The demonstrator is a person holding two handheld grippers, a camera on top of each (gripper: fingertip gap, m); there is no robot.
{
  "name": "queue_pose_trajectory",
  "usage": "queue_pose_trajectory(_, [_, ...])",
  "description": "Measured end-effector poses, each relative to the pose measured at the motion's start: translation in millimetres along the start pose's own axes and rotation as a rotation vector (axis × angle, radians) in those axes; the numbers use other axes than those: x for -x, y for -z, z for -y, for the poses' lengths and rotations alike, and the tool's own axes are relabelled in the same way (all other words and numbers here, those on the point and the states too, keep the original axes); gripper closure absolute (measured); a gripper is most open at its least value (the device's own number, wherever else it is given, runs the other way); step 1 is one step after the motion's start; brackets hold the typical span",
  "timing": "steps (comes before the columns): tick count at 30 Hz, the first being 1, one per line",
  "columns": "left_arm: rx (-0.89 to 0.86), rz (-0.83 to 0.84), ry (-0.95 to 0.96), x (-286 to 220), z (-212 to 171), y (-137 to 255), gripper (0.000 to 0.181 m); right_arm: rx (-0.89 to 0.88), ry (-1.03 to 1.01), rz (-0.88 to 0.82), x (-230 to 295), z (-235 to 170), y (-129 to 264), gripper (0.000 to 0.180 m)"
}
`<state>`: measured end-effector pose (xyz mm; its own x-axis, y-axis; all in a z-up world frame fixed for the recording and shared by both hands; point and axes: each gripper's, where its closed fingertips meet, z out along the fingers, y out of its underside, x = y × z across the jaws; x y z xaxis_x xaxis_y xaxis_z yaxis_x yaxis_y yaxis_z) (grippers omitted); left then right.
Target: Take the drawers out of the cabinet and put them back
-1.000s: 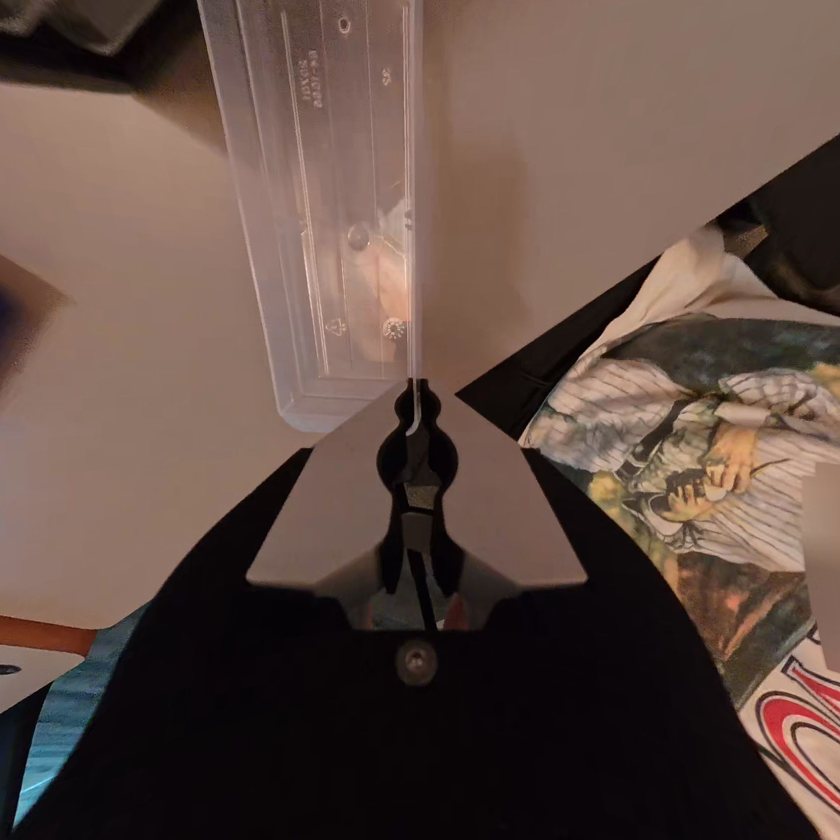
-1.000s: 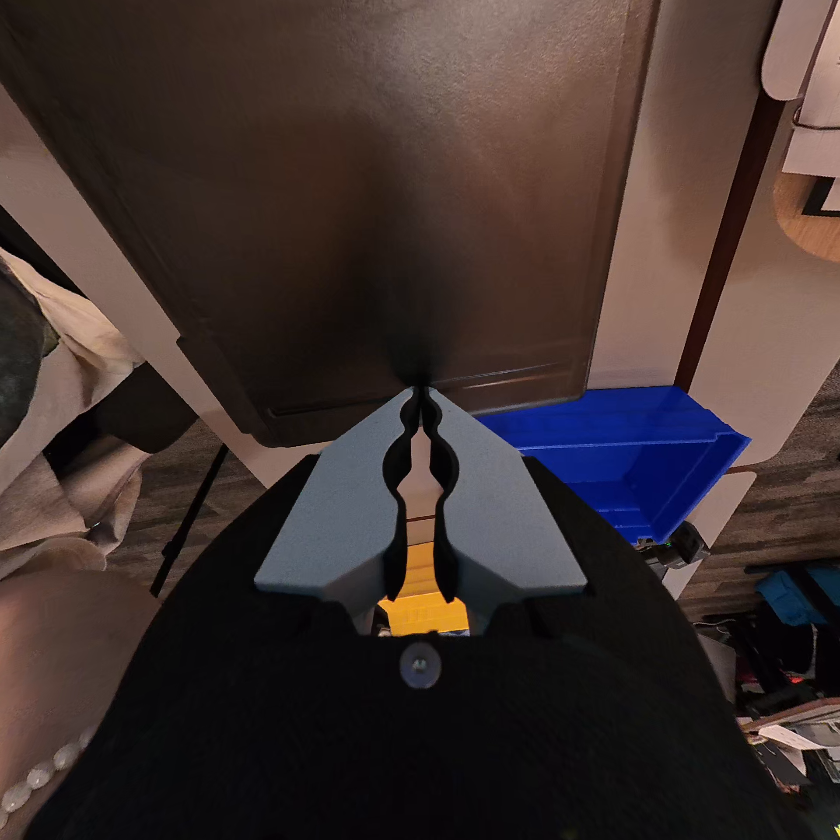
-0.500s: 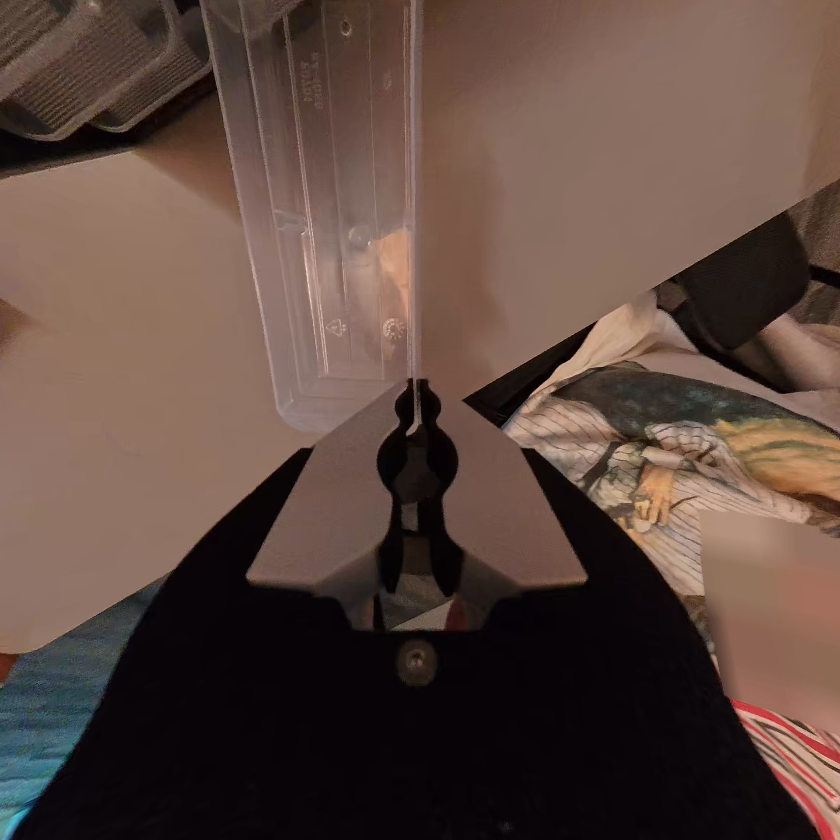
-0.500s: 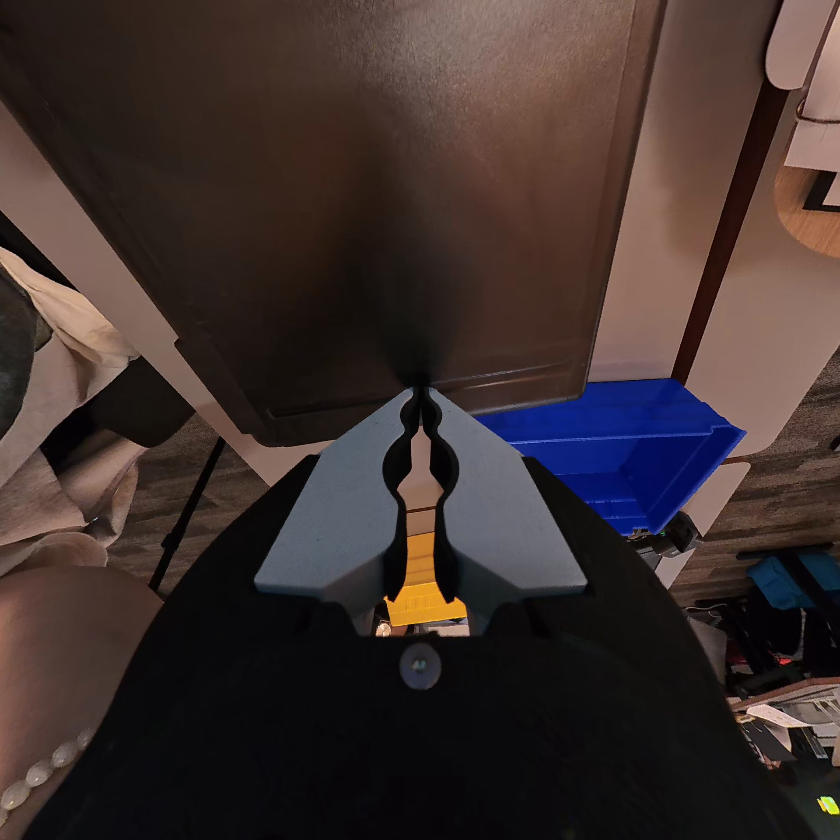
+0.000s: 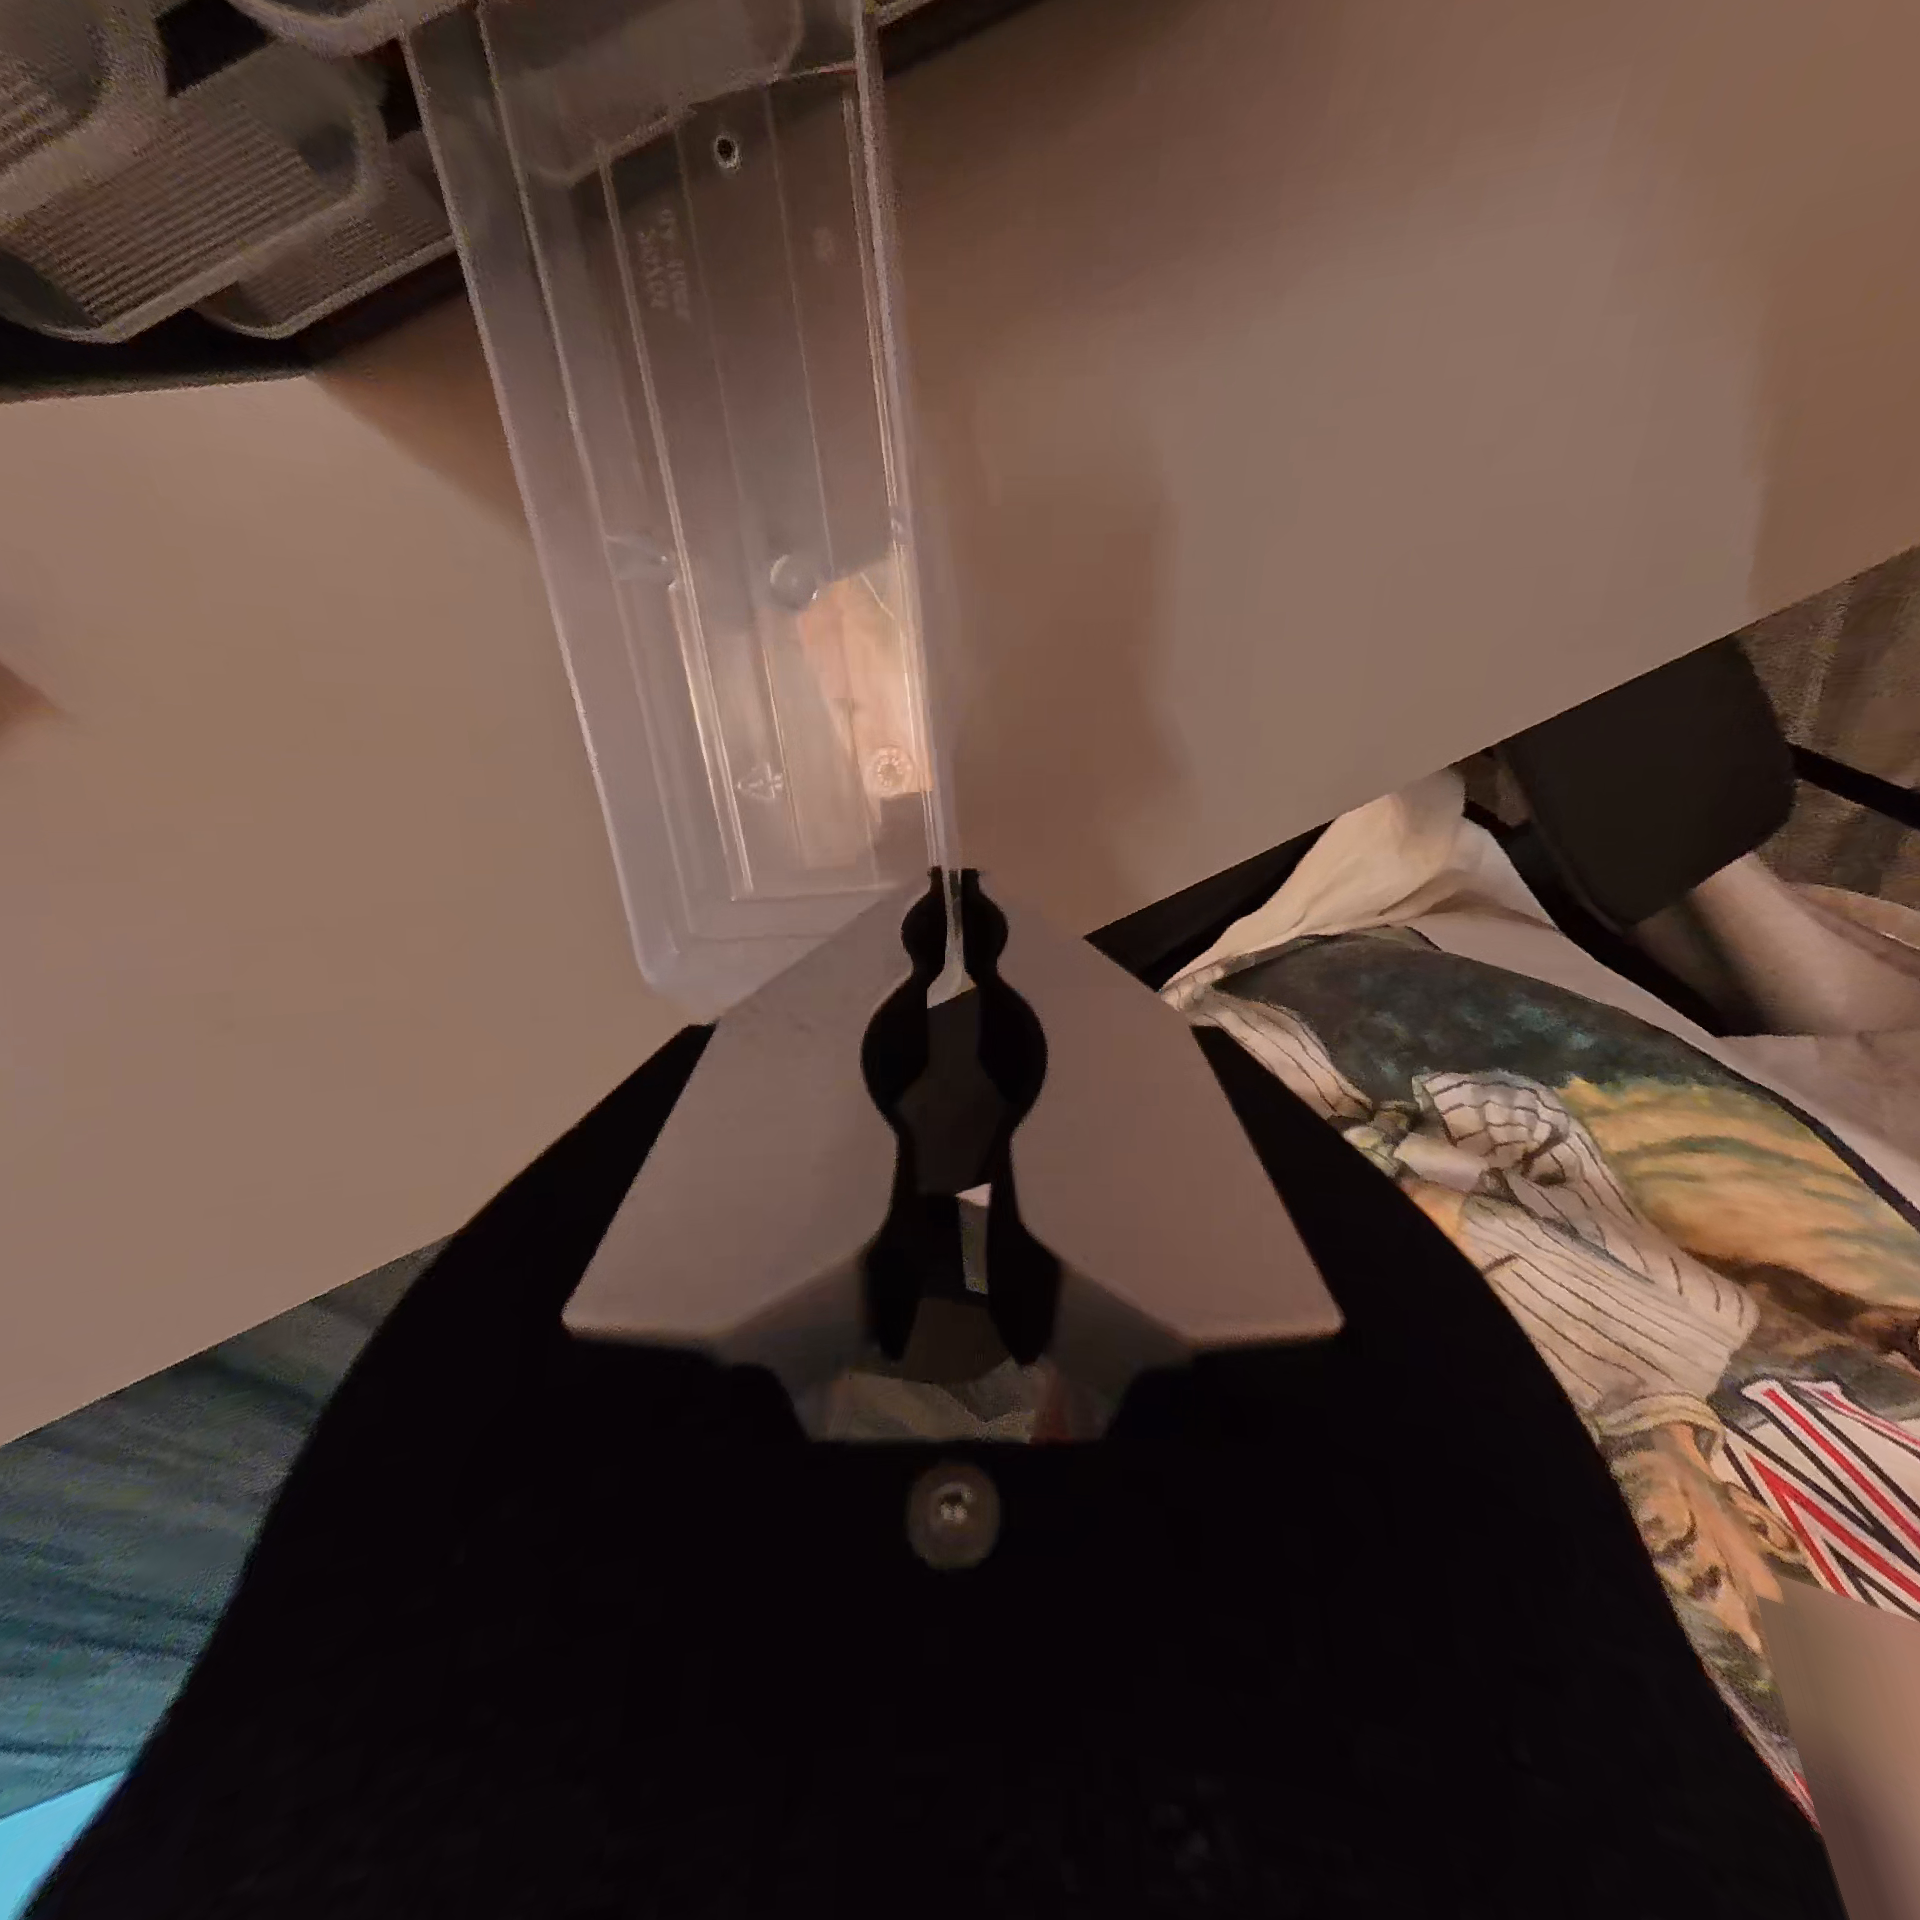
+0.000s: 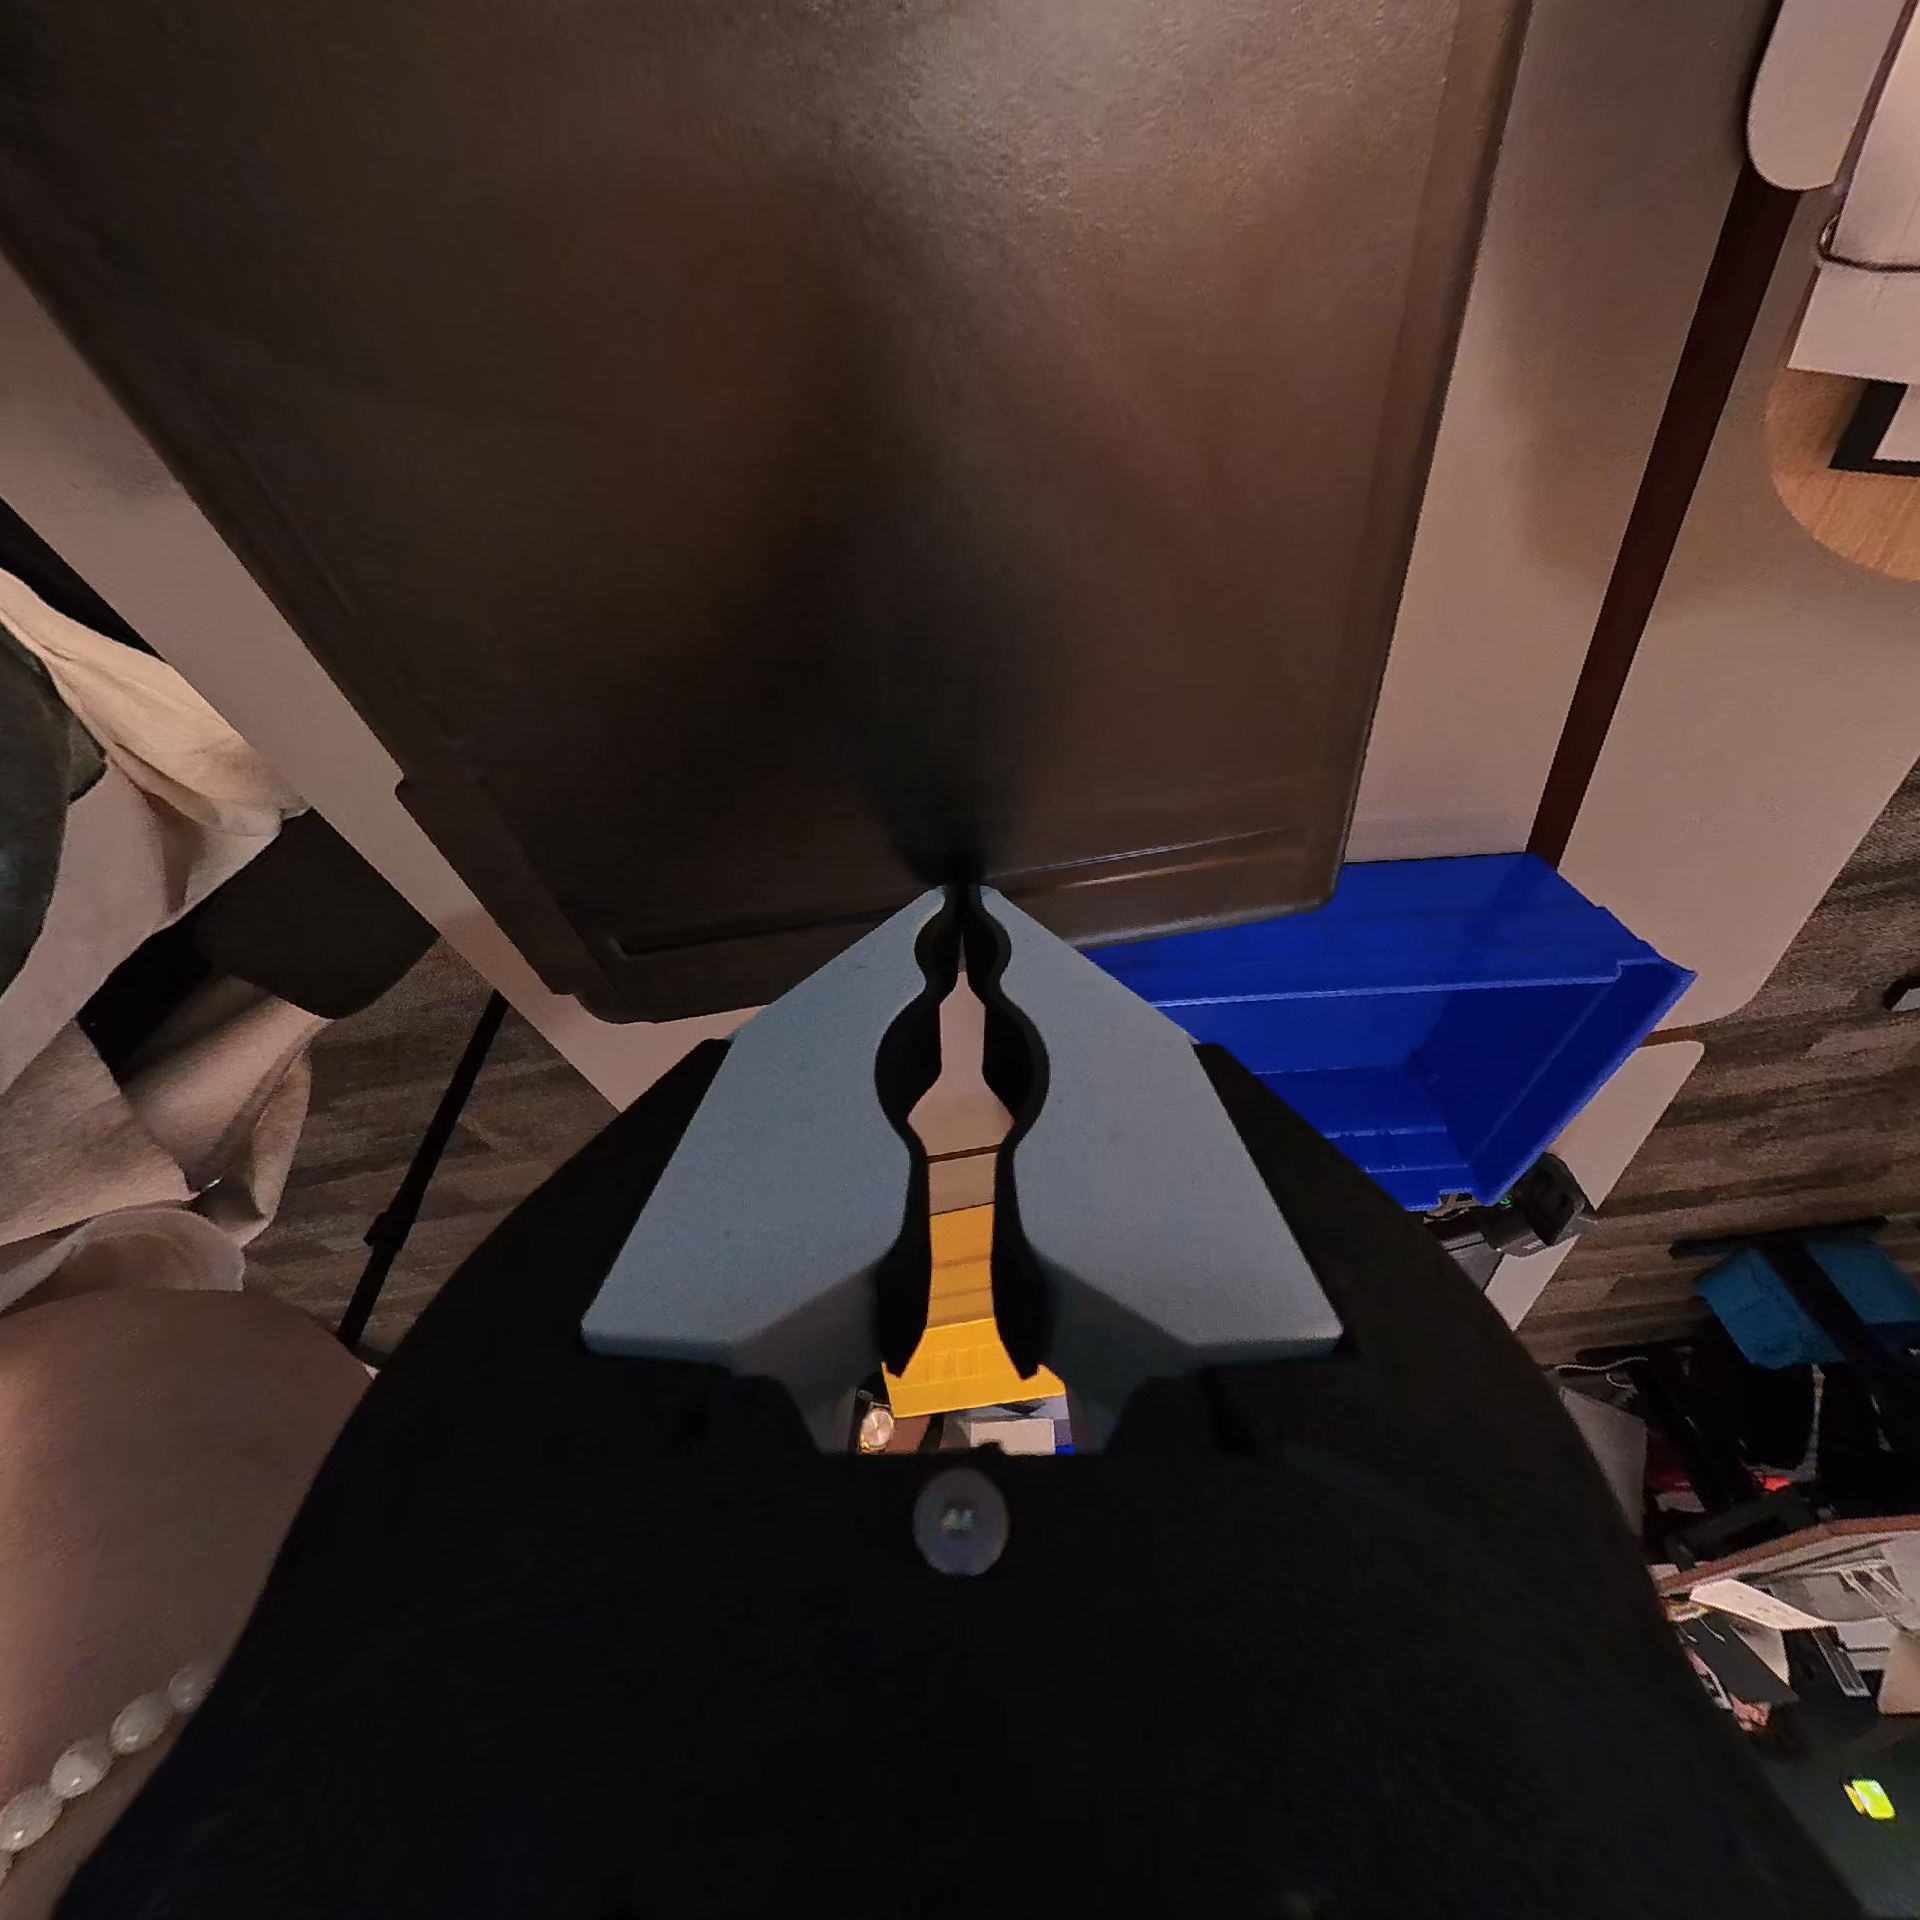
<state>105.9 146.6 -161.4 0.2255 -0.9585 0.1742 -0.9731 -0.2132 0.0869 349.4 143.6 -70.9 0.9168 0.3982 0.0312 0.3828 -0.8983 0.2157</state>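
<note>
A clear plastic drawer [image 5: 717,499] hangs over the white table [image 5: 1351,416], its far end reaching the grey cabinet [image 5: 187,177] at the top left. My left gripper [image 5: 954,878] is shut on the drawer's thin near wall. In the right wrist view a dark cabinet panel [image 6: 831,416] fills the upper frame. My right gripper [image 6: 961,899] is shut, its tips against the panel's lower edge. I cannot tell whether it pinches anything there.
A blue bin [image 6: 1403,1018] lies just right of the cabinet near the table edge. A yellow bin [image 6: 951,1309] shows between the right fingers. A person's printed shirt [image 5: 1507,1143] is beyond the table edge, and a beaded wrist [image 6: 83,1756] shows low left.
My left gripper has carried the clear drawer toward the grey cabinet, which has come into view at the top left. The right gripper has barely moved.
</note>
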Motion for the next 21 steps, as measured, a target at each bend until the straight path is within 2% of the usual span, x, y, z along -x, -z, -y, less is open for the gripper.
queue_pose_trajectory(15, [-0.033, 0.024, 0.071, 8, -1, 3, 0.181, 0.001, 0.002, 0.007, 0, 0, 0, 0.18])
queue_pose_trajectory(21, [-0.06, 0.083, 0.032, 2, 11, 12, 0.181, 0.005, 0.002, 0.008, 0, 0, 0, 0.18])
